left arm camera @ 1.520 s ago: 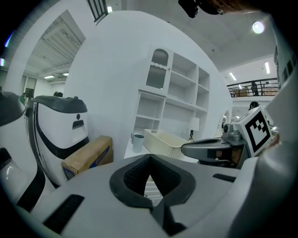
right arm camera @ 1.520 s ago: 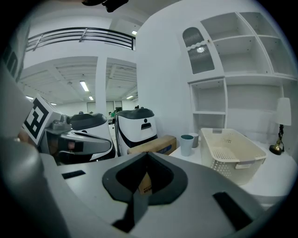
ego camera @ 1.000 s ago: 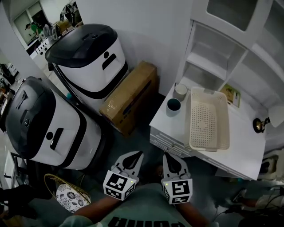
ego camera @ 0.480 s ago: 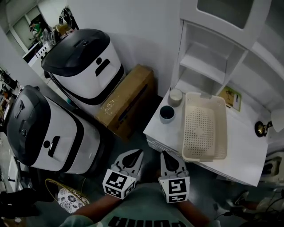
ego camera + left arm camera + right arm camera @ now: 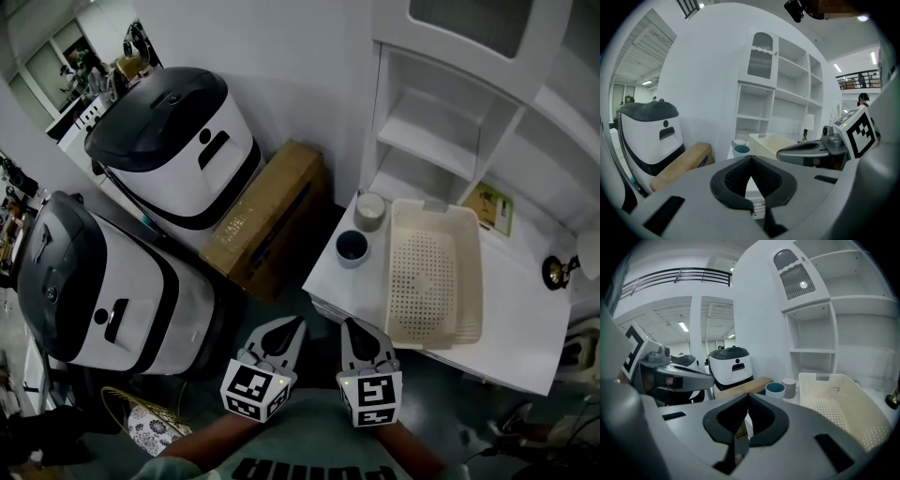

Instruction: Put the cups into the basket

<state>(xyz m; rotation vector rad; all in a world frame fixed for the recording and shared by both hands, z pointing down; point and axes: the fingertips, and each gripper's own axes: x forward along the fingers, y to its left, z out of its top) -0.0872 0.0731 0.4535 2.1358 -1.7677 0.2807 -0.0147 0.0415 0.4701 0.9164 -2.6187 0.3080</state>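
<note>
Over at the counter's (image 5: 516,328) left edge, dark cup (image 5: 352,247) and pale cup (image 5: 369,210) sit beside the empty basket (image 5: 435,342), so nothing's loaded yet. Your left gripper (image 5: 292,326) and right gripper (image 5: 352,328) are both closed, empty.

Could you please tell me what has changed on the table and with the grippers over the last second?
Nothing was gripped or released. Only the head view shifted: the table, with the dark cup, pale cup and basket, sits slightly lower and further left in the picture. Both cups still stand beside the empty basket, and the left gripper and right gripper stay shut, empty, near the person's body.
</note>
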